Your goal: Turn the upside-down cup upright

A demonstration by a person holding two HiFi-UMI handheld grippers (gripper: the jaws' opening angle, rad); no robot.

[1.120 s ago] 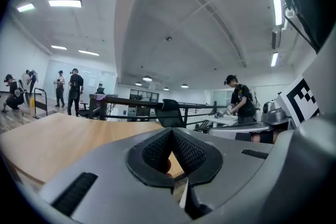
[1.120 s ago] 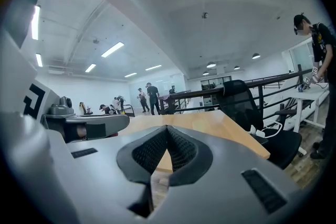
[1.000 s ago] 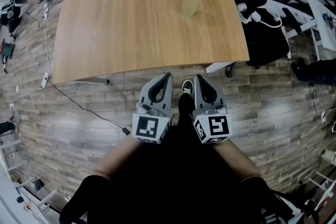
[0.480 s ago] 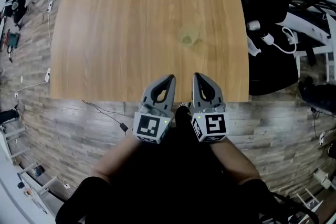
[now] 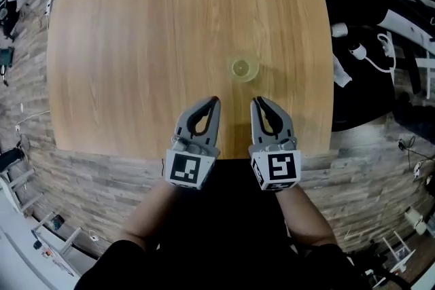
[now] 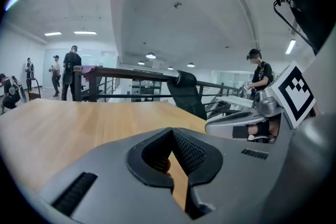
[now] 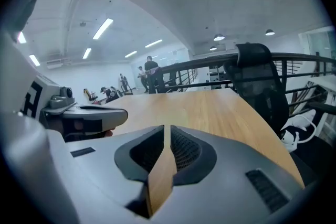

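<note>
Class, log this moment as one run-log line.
phase: pre-grasp | left gripper: shut, empty | right gripper: shut, empty | cup: on table, beyond both tips, untouched

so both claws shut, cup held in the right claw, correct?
Not quite. The left claw and right claw are both shut, but the right one is empty: the cup stands alone on the table, just ahead of the claws. The head view shows it.
</note>
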